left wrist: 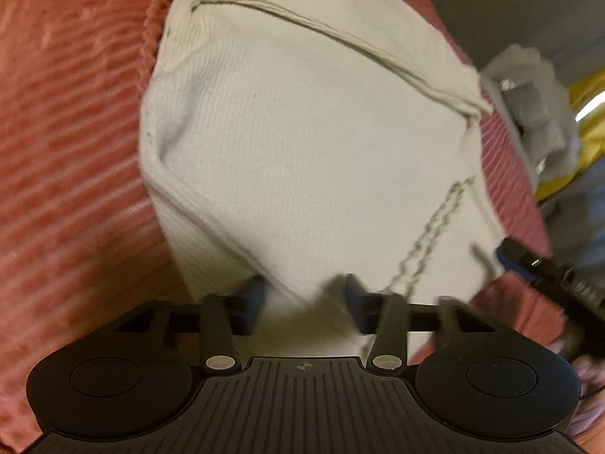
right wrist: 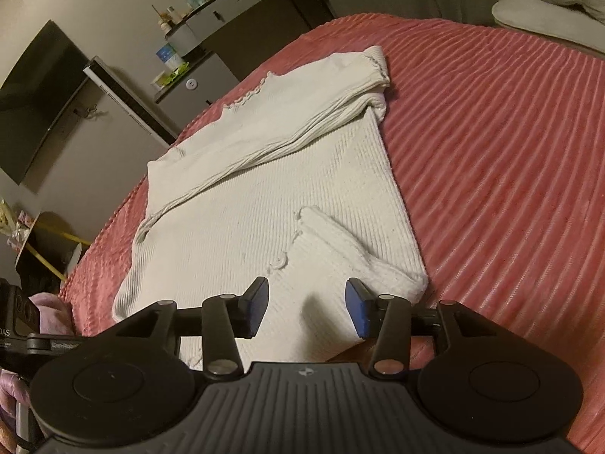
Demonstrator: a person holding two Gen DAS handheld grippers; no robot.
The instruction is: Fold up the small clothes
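Left wrist camera, blurred, looks steeply down along its gripper's fingers from close above the white knit top [left wrist: 302,143], which fills most of the frame, red ribbed bedspread [left wrist: 68,143] around it. Right wrist camera sits farther back, facing across the top [right wrist: 264,196] toward a dresser [right wrist: 227,34] at 11 o'clock. Both views share top and bedspread [right wrist: 510,189].

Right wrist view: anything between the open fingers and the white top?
Nothing visible. The right gripper sits open just above the white knit top, which lies on the pink ribbed bedspread with only its own folded sleeves on it.
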